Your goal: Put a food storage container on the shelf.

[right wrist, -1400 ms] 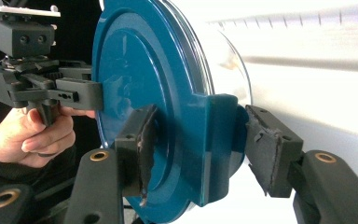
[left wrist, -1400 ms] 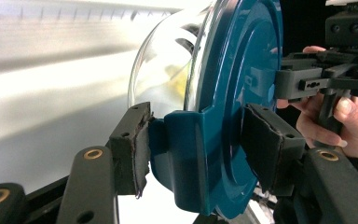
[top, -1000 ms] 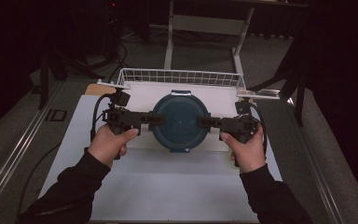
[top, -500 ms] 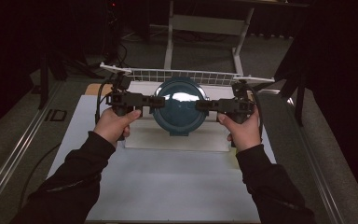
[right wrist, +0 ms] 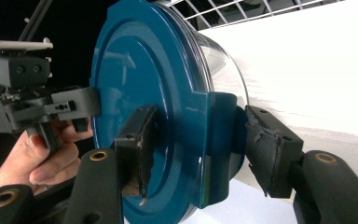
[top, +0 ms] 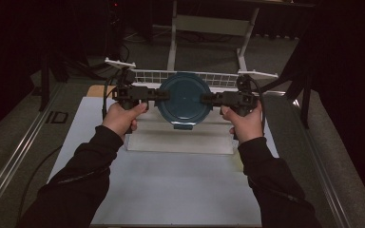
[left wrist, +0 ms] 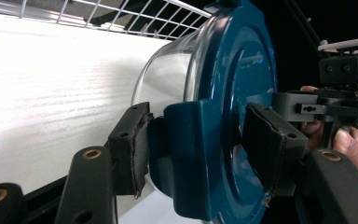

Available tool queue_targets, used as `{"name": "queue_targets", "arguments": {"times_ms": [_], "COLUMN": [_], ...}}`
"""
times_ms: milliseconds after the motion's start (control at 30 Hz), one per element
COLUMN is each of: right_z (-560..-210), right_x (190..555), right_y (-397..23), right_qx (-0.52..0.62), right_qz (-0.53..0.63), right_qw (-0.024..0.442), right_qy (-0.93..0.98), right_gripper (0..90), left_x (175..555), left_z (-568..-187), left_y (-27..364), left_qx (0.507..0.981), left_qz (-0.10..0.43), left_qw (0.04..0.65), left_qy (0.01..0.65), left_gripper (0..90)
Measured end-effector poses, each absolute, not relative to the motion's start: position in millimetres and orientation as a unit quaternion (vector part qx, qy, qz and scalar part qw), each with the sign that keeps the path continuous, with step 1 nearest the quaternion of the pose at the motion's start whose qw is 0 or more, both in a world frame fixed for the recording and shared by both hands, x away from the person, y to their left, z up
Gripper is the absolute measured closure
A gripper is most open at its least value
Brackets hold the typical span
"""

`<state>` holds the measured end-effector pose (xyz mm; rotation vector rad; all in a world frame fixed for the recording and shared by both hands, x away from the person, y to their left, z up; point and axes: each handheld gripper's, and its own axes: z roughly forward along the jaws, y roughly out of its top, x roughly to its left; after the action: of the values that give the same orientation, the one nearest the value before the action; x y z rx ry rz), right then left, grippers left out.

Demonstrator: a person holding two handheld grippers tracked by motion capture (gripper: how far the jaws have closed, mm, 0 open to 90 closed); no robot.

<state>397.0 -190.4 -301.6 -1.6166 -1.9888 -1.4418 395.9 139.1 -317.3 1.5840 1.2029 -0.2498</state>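
Clear container with blue lid held on edge above the table, before the wire basket. Left gripper and right gripper jaws half-open, clamped on opposite lid tabs. Contents: cannot tell.

1. The container is the landmark: it is held above the table, tipped so its lid faces the person.
2. The left gripper is at the container's left edge, its jaws closed over a lid tab, one pad on each side.
3. The right gripper is at the container's right edge, clamped on the opposite tab the same way.
4. The wire rack stands just behind the container, across the table's far edge.
5. A raised board lies on the table below the container and nearer the person.
6. The left hand and right hand sit below and outside the container's two sides.
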Motion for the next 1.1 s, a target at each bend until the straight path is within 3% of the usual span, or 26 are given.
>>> {"name": "queue_targets", "arguments": {"times_ms": [633,933,1000,1100], "right_z": [-314,-295,-285,-279], "right_x": [429,417,407,400], "right_y": [-193,-189,-187,-188], "right_qx": [-0.591,-0.568,-0.553,-0.546], "right_qz": [-0.469,-0.460,-0.452,-0.451], "right_qw": [0.137,0.038,-0.013,-0.033], "right_qy": [-0.642,-0.681,-0.700,-0.705], "right_gripper": [43.0,39.3,37.6,39.3], "left_x": [411,401,397,389], "left_z": [-333,-321,-318,-314], "left_y": [135,142,147,154], "left_qx": [0.654,0.665,0.660,0.659], "left_qz": [-0.109,-0.039,-0.033,-0.022], "left_qw": [0.541,0.542,0.548,0.557], "left_qy": [0.518,0.513,0.513,0.505], "left_gripper": [35.0,37.2,37.1,37.1]}}
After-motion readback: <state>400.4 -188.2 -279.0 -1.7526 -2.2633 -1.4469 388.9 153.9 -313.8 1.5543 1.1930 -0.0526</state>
